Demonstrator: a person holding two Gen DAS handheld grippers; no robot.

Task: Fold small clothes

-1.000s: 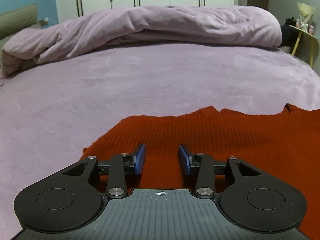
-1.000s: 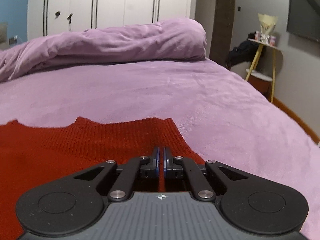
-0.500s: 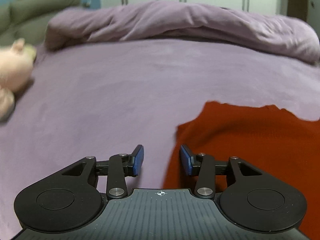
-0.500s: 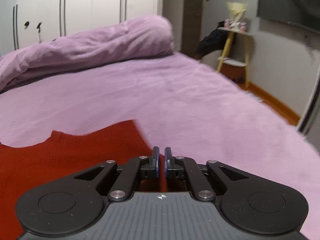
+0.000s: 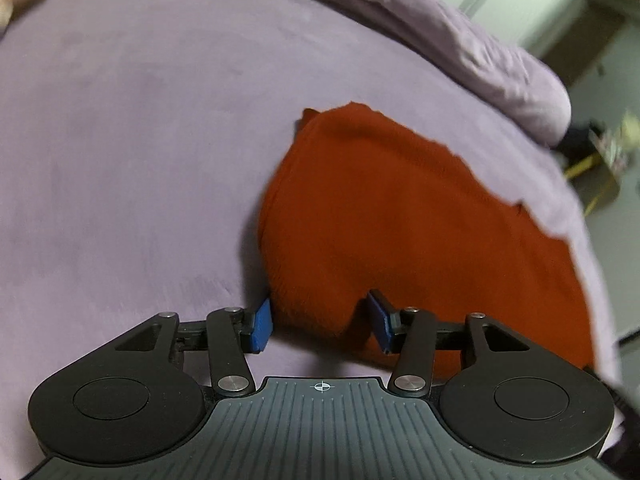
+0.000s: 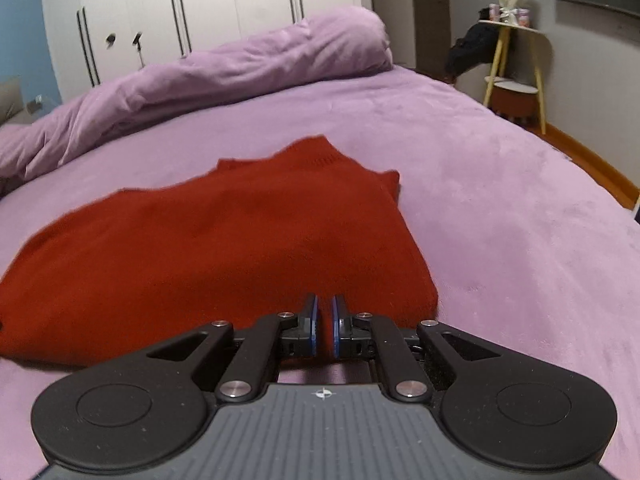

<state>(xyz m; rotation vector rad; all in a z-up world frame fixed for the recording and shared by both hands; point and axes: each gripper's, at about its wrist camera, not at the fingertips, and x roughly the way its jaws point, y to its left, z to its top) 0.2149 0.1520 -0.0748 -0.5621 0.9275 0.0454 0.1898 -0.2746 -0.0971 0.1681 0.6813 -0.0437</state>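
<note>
A rust-red knitted garment [image 6: 224,248] lies folded over on a bed covered with a soft lilac plush blanket [image 6: 500,184], directly ahead of both tools and reaching back under their fingertips. The left tool [image 5: 320,320] has its jaws opening, standing at a middling width; a rounded edge of the red knit sits in the gap between the blue pads [image 5: 262,324], which do not press on it. From this tool the garment spreads ahead and to the right, with bare blanket to the left. The right tool [image 6: 324,330] shows only a narrow slit between its pads, nearly closed, and whether it pinches any cloth cannot be told, though the knit's near edge lies right at its tips; the garment stretches ahead and to its left, bare blanket to its right. Beyond the garment, far ahead of the right tool, a bunched lilac duvet [image 6: 208,80] runs across the bed. Behind it stands a white wardrobe with slim dark vertical handles [image 6: 200,12]. Ahead and to the right is a small round side table with yellow legs [image 6: 516,60] carrying a pale bouquet and small items, against a grey wall, with a wooden skirting strip along the floor.
</note>
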